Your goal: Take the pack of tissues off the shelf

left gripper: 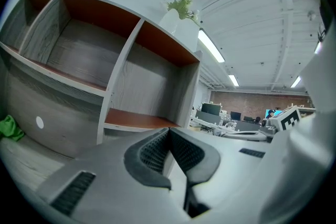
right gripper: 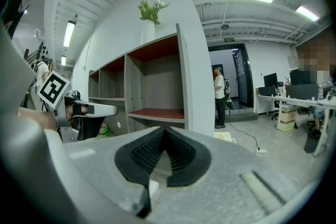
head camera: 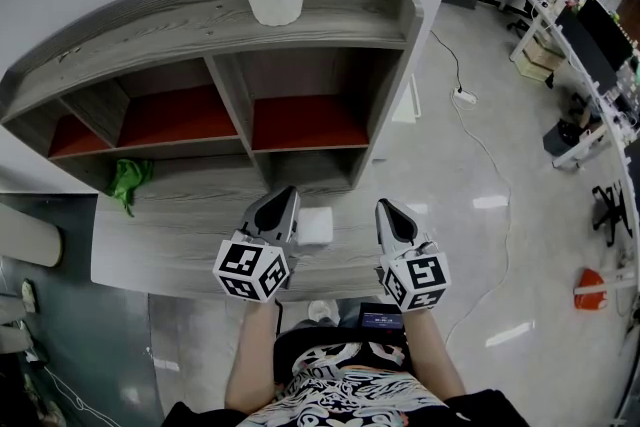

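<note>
Left gripper (head camera: 284,196) beside tissues (head camera: 317,225), probably.

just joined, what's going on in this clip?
A person holds a two-jaw gripper in each hand in front of a grey wooden shelf unit. The left gripper and the right gripper are both shut with nothing between the jaws, held over the desk top. The white pack of tissues lies on that desk top between them, close beside the left gripper and in front of the cubbies. Neither gripper holds it.
</note>
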A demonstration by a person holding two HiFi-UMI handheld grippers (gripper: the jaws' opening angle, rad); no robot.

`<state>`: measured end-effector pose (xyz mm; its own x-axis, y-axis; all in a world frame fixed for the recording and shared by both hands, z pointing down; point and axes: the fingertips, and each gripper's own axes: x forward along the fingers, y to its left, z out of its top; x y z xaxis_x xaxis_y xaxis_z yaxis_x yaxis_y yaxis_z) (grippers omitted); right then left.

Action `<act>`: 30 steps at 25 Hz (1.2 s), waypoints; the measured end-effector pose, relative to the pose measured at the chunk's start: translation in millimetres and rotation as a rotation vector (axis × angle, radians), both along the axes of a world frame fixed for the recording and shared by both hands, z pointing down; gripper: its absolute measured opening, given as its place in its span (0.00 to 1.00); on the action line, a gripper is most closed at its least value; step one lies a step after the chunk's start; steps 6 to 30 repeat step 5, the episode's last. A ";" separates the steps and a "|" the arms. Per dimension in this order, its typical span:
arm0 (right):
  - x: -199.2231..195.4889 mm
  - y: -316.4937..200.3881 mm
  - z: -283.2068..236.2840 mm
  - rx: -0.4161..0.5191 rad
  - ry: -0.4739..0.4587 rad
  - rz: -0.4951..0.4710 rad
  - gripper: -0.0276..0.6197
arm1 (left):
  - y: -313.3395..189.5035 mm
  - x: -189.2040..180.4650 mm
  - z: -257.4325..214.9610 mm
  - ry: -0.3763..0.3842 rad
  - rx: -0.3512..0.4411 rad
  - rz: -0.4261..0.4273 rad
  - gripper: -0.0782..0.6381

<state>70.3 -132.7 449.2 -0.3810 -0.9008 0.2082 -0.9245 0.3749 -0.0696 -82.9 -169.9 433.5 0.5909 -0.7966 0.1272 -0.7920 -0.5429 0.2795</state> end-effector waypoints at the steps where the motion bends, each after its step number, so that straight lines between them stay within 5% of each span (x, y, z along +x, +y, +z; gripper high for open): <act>1: 0.0 -0.6 0.2 0.000 0.000 -0.002 0.05 | -0.4 0.6 0.0 0.000 0.000 0.002 0.12; 30: 2.0 -2.4 0.9 0.000 0.001 -0.004 0.05 | -2.4 4.4 -0.6 -0.001 0.004 0.008 0.12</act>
